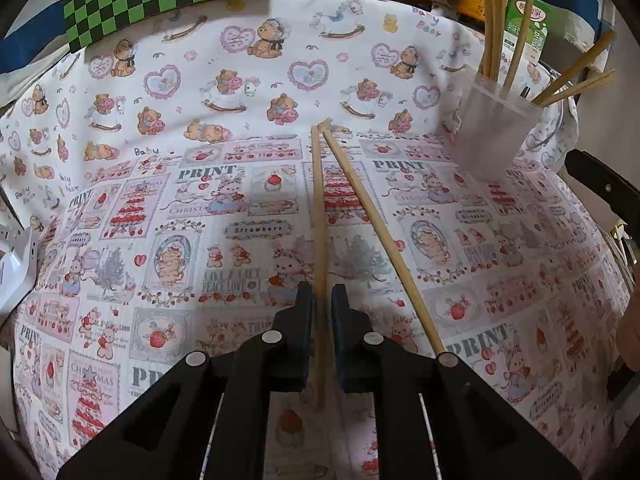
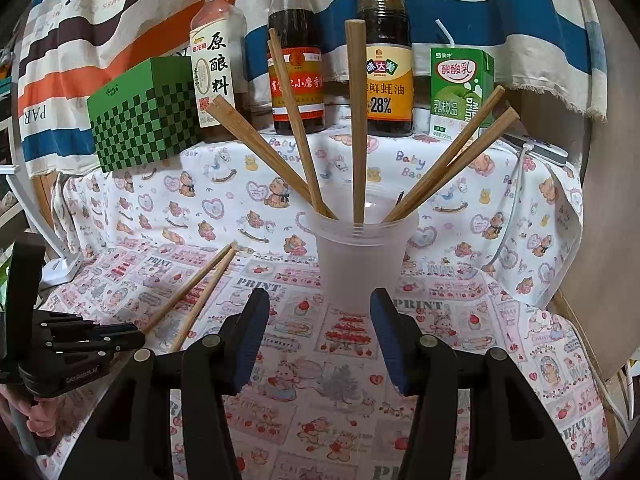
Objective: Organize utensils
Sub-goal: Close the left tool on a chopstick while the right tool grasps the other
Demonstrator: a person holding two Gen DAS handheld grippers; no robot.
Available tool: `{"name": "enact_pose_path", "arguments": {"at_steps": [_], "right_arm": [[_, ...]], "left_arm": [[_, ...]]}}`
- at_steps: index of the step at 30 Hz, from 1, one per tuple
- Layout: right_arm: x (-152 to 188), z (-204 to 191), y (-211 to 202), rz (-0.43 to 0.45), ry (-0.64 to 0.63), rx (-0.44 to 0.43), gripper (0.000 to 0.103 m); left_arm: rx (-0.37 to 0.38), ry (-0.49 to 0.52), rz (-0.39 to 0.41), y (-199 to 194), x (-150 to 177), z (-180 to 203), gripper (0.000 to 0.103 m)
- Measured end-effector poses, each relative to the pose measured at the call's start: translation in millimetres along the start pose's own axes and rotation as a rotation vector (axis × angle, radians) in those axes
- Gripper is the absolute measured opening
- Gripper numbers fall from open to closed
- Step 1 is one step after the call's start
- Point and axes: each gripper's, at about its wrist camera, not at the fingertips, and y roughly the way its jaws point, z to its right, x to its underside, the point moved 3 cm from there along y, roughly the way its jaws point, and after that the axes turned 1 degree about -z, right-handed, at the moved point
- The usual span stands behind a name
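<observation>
My left gripper (image 1: 322, 300) is shut on a bamboo chopstick (image 1: 318, 208) that lies lengthwise on the printed tablecloth (image 1: 200, 208). A second chopstick (image 1: 376, 232) lies loose just to its right; their far tips almost touch. The frosted plastic cup (image 2: 362, 260) stands upright holding several chopsticks (image 2: 356, 120) fanned out. My right gripper (image 2: 319, 304) is open. The cup's foot shows between its fingertips, and the pads stand clear of it on both sides. In the right wrist view the left gripper (image 2: 136, 338) is at the left, over the near ends of the two lying chopsticks (image 2: 192, 292).
Three sauce bottles (image 2: 298, 60), a green checkered box (image 2: 144, 120) and a green drink carton (image 2: 458, 92) line the back of the table. A white power strip (image 2: 60, 268) sits at the left edge. A white cable (image 2: 516, 208) hangs at the right edge.
</observation>
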Motion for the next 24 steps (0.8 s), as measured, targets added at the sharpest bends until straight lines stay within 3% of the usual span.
{"name": "enact_pose_path", "arguments": {"at_steps": [4, 8, 11, 15, 19, 24], "right_arm": [[0.3, -2.8, -1.8, -0.013, -0.002, -0.012, 0.051], [2.5, -11.3, -0.9, -0.022, -0.010, -0.021, 0.046], [6.9, -21.4, 8.3, -0.083, -0.010, -0.044, 0.045], [10.2, -46.6, 19.6, -0.211, -0.010, -0.124, 0.040], [11.5, -82.3, 26.4, -0.280, -0.034, -0.172, 0.040], [20.8, -117.8, 47.5, -0.369, -0.044, -0.177, 0.038]], "left_arm": [[0.008, -0.028, 0.049, -11.9, -0.1, -7.8, 0.005], [0.048, -0.063, 0.227, -57.1, -6.4, -14.8, 0.005], [0.040, -0.104, 0.330, -80.0, -7.9, -24.9, 0.004], [0.053, -0.161, 0.364, -89.0, -9.8, -35.2, 0.004], [-0.032, -0.148, 0.419, -101.2, -6.6, -35.6, 0.004], [-0.034, -0.159, 0.493, -114.3, -6.1, -39.7, 0.004]]}}
